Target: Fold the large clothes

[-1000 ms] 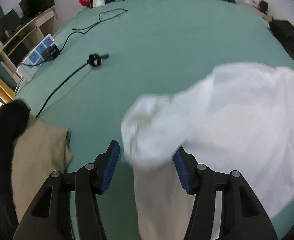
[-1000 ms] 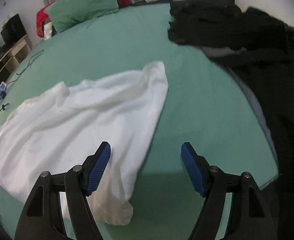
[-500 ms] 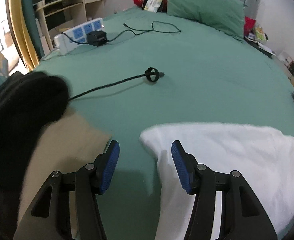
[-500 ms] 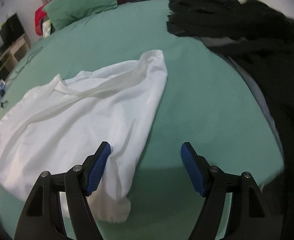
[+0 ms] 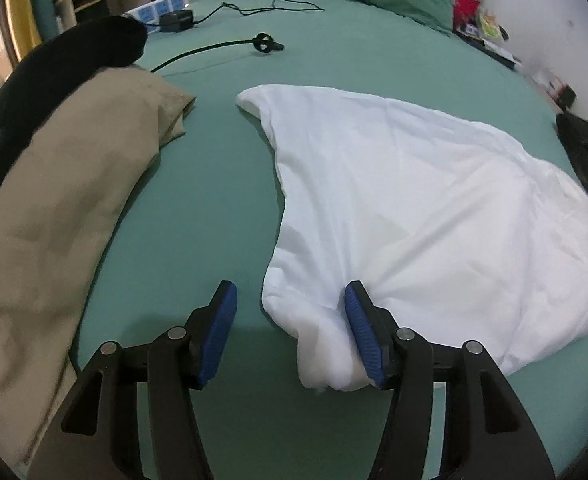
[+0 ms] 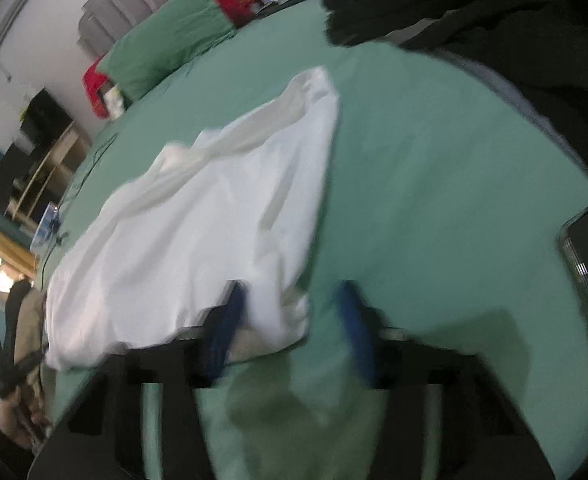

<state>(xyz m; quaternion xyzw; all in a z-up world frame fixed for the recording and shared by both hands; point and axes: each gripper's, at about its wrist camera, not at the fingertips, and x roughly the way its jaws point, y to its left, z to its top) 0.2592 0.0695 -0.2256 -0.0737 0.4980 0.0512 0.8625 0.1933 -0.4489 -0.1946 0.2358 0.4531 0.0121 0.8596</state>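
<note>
White garment (image 5: pixel 413 200) is spread at frame centre on green bedsheet (image 5: pixel 198 208). Left gripper (image 5: pixel 290 328) is held released around its corner; right gripper (image 6: pixel 290 320), blurred, has just been closing on its edge.

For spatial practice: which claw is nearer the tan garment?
Left. Left claw sits beside the tan garment; right claw, just closing about the white garment, lies beyond it.

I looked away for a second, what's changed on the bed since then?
The left tool swung over to the crumpled white garment's near corner, jaws open around it. The right tool has just been closing at the opposite corner. The tan garment stayed put.
</note>
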